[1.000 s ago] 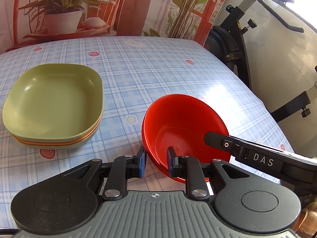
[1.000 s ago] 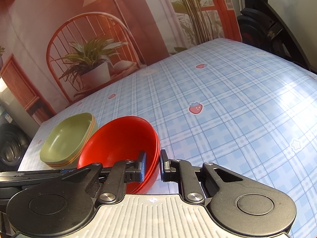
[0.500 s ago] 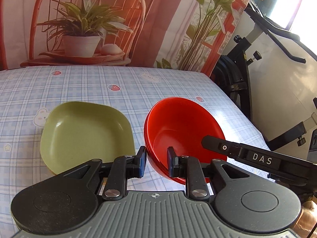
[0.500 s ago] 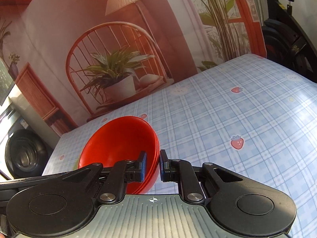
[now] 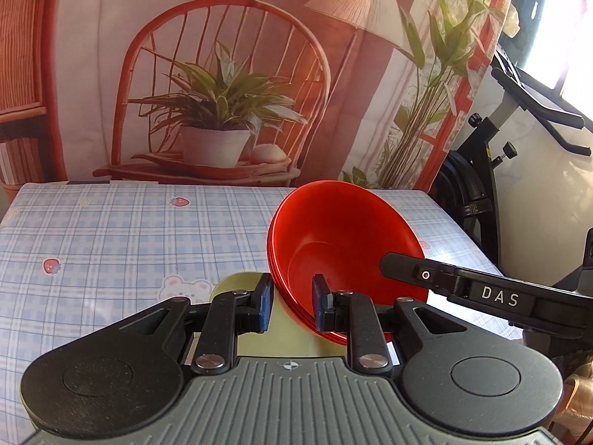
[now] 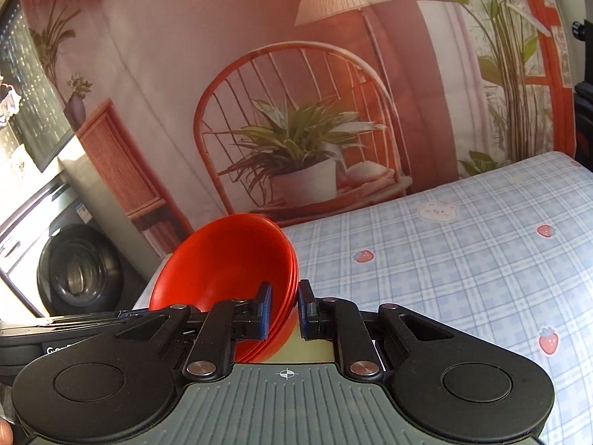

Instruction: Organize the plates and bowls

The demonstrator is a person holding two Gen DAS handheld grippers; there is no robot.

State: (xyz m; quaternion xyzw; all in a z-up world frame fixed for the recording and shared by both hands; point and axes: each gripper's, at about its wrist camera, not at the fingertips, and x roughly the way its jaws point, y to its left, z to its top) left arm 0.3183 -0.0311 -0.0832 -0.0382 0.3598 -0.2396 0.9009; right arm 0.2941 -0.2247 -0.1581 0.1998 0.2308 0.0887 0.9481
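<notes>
Both grippers pinch opposite rims of the nested red plastic bowls (image 5: 344, 237): left gripper (image 5: 292, 306) and right gripper (image 6: 283, 309) jaws closed on the stack, held above the green square plate (image 5: 285, 330). Risk: thin rim grips, bowls could slip or separate. Versus earlier: stack lifted, table (image 5: 111, 230) farther below.

Red bowls (image 5: 344, 237): smooth, glossy plastic, stacked rims seen. Green plate (image 5: 292, 333): matt plastic. Tablecloth (image 5: 111, 244): checked, printed, smooth cloth. Gripper bodies: matt black plastic, ribbed grey housing, bright metal pivot pins.
</notes>
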